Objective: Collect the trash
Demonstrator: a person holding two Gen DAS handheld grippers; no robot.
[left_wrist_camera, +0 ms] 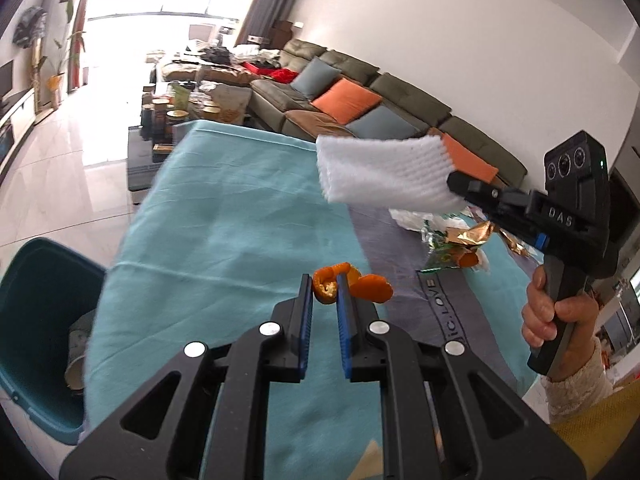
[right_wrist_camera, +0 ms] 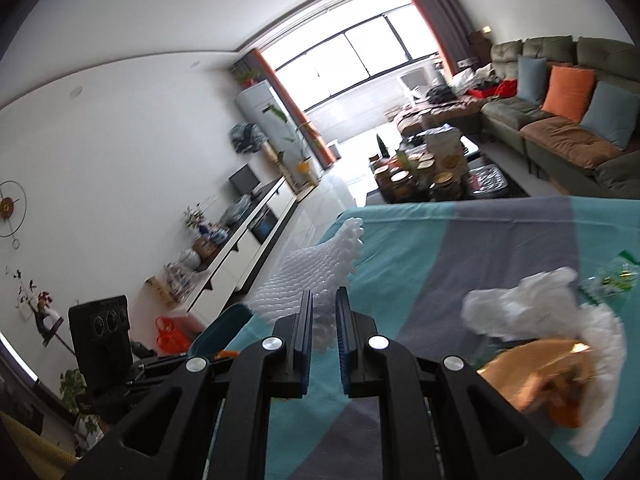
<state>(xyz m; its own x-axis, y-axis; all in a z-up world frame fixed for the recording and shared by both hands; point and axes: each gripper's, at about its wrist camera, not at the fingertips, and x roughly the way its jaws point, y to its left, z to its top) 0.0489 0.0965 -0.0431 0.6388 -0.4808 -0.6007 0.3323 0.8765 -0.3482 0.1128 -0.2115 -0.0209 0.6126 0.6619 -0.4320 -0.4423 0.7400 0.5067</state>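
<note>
Centrally, the left gripper [left_wrist_camera: 324, 292] has its blue-padded jaws nearly closed, pinching a curl of orange peel [left_wrist_camera: 344, 286] above the teal tablecloth [left_wrist_camera: 224, 232]; to its right, the right gripper [left_wrist_camera: 460, 184], held by a hand [left_wrist_camera: 560, 316], clamps a white foam net sleeve [left_wrist_camera: 380, 172] in the air, its jaws likewise almost closed; below that sleeve, on the grey stripe of the cloth, lies the remaining litter: gold foil wrapper [left_wrist_camera: 476, 234], green packet [left_wrist_camera: 440, 256] and crumpled white tissue [right_wrist_camera: 520, 308]; at near left, beside the table's edge, stands a teal bin [left_wrist_camera: 36, 320]; a sofa [left_wrist_camera: 400, 96] occupies the far right.
</note>
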